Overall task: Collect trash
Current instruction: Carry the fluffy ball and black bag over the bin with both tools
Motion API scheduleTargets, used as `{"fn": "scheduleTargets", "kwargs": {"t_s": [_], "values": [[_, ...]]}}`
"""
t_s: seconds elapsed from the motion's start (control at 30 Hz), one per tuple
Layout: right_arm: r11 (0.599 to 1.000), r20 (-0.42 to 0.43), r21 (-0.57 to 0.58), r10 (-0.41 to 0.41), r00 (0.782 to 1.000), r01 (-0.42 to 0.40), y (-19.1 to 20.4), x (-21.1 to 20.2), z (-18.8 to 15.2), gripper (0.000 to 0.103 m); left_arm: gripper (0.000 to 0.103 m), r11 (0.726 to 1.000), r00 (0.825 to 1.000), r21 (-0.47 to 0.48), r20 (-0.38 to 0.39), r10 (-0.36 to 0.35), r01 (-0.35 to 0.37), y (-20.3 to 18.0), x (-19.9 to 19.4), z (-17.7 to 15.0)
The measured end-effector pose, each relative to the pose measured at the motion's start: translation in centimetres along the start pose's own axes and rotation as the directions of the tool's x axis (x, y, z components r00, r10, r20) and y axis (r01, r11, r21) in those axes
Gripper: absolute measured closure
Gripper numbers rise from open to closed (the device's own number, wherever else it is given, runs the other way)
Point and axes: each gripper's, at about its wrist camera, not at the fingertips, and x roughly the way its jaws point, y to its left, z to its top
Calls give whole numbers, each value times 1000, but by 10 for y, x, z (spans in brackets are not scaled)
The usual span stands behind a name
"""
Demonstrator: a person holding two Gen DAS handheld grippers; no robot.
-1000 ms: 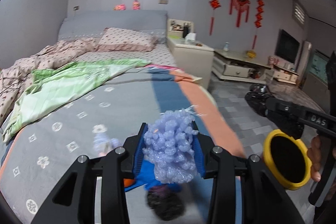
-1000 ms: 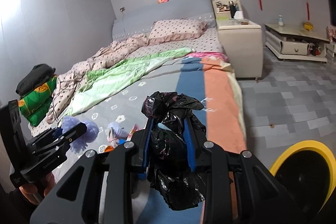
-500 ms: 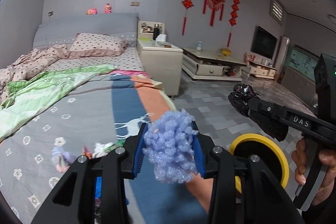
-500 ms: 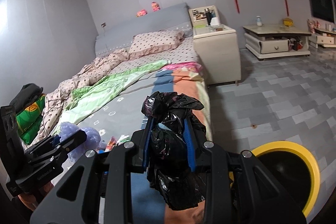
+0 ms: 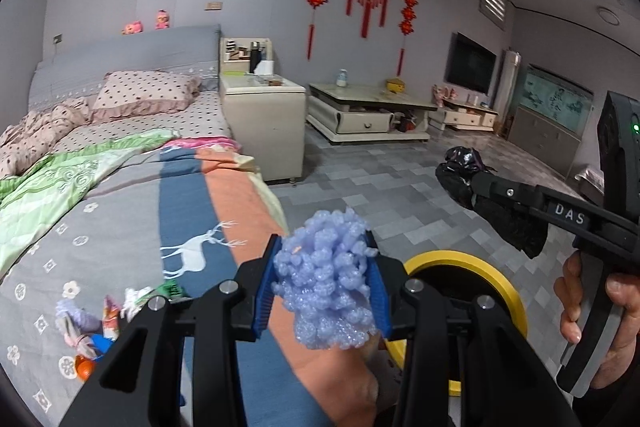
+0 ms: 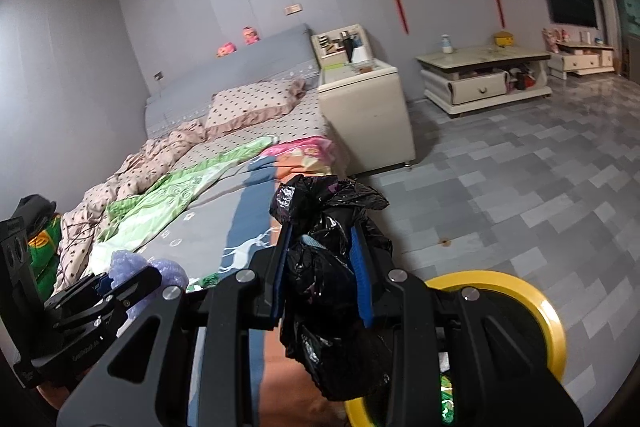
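My left gripper (image 5: 322,293) is shut on a lavender foam wad (image 5: 326,279), held over the bed's near edge. My right gripper (image 6: 322,275) is shut on a crumpled black plastic bag (image 6: 328,267); the left wrist view shows that black bag (image 5: 480,187) out to the right over the floor. A yellow-rimmed bin (image 5: 464,263) stands on the floor beside the bed, just beyond both grippers, and the yellow-rimmed bin (image 6: 520,299) sits partly behind my right gripper's frame. Several small scraps (image 5: 100,323) lie on the bedspread at the lower left.
The bed (image 5: 120,195) with grey, blue and orange cover fills the left. A cream nightstand (image 5: 260,115) stands at its head, a low table (image 5: 368,111) farther right. Grey tiled floor (image 6: 520,187) stretches to the right. A person's hand (image 5: 600,303) grips the right tool.
Both grippers have swung to the right, from over the bed toward its edge. The yellow bin has come closer to the middle of both views. Both grips are unchanged.
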Motion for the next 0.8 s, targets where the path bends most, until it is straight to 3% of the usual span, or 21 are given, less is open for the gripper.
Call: {"fn": "scheduleTargets", "kwargs": {"t_s": [0.5,0.8], "values": [[991,-12,95,-91,996,92,-71,-14,-18,76,66,995,994,36,-67,-92,95,-53,53,-5],[979,-54,154,-125,991,132,-114,-9,-35,76,66,988,980,46,-142,-143,150,-86,92,-22]]}}
